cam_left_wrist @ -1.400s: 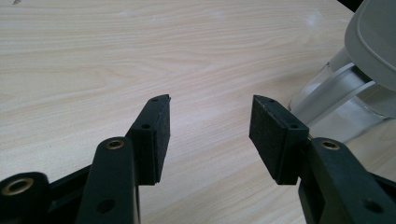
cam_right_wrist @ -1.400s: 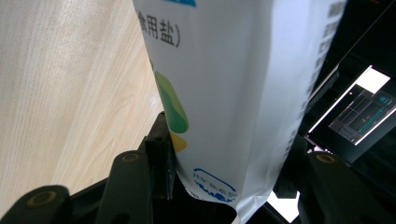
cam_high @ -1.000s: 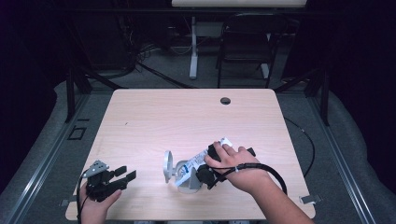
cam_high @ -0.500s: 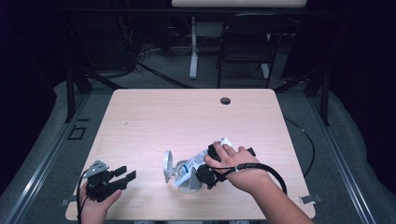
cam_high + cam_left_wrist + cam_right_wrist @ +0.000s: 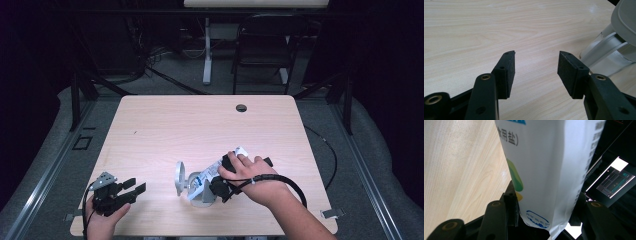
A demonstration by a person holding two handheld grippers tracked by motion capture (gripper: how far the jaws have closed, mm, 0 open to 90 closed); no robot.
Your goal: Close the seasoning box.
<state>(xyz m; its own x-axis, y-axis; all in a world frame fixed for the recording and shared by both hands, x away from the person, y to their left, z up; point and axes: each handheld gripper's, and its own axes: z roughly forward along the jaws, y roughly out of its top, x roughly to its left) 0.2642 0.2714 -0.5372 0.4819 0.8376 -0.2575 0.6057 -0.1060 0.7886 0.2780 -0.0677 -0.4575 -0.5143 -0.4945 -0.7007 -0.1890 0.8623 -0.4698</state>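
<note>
Right gripper view: right gripper (image 5: 544, 220) clamps a white salt bag (image 5: 549, 170) by its bottom edge | bag, tipped over an open-lidded jar (image 5: 200, 187) at the table's (image 5: 200, 130) near edge, looks soft, slick, bottom-heavy; hold the seam | left gripper (image 5: 536, 67) open, idle.
</note>
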